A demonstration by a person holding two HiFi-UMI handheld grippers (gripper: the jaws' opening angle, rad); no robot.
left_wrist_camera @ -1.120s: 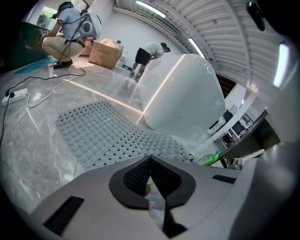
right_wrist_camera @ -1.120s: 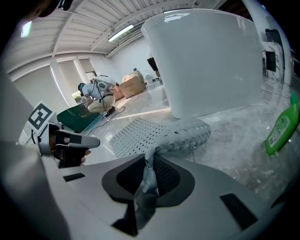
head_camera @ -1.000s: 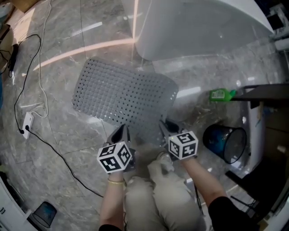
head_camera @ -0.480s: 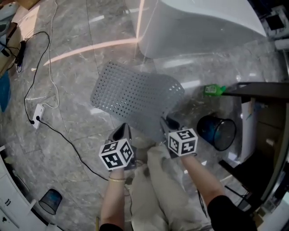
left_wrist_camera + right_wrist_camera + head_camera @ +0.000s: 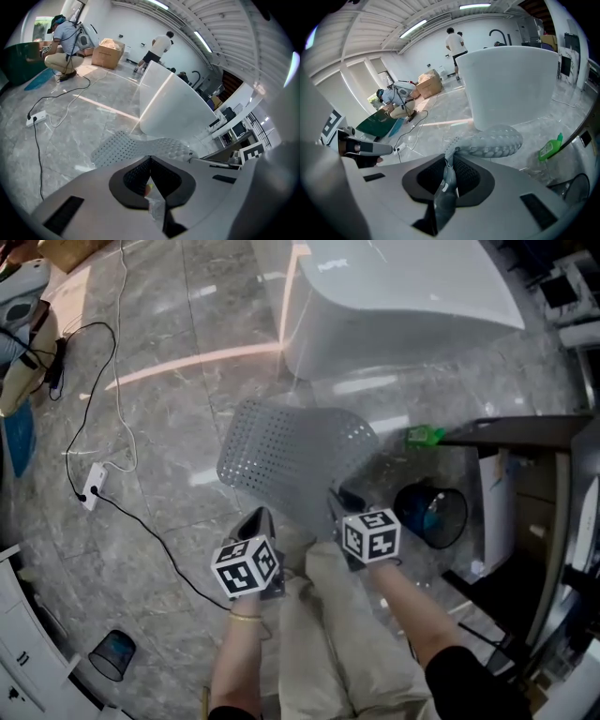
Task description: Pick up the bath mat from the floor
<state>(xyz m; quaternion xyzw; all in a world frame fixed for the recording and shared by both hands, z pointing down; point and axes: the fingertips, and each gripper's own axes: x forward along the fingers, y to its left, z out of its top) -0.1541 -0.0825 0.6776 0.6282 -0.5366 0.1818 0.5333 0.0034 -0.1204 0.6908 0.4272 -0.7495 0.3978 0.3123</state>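
Bath mat (image 5: pixel 291 457) — grey, hole-dotted, limp | near edge raised — far edge sagging

No readable text; green bottle (image 5: pixel 424 436) label seemingly too small.

Glossy grey marble floor (image 5: pixel 169 521), white bathtub (image 5: pixel 403 306), black bin (image 5: pixel 429 514), ceiling strip lights (image 5: pixel 157 3).

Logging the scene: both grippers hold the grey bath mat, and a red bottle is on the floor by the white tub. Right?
The bottle is green, not red, as the head view shows. The left gripper and right gripper do hold the bath mat.
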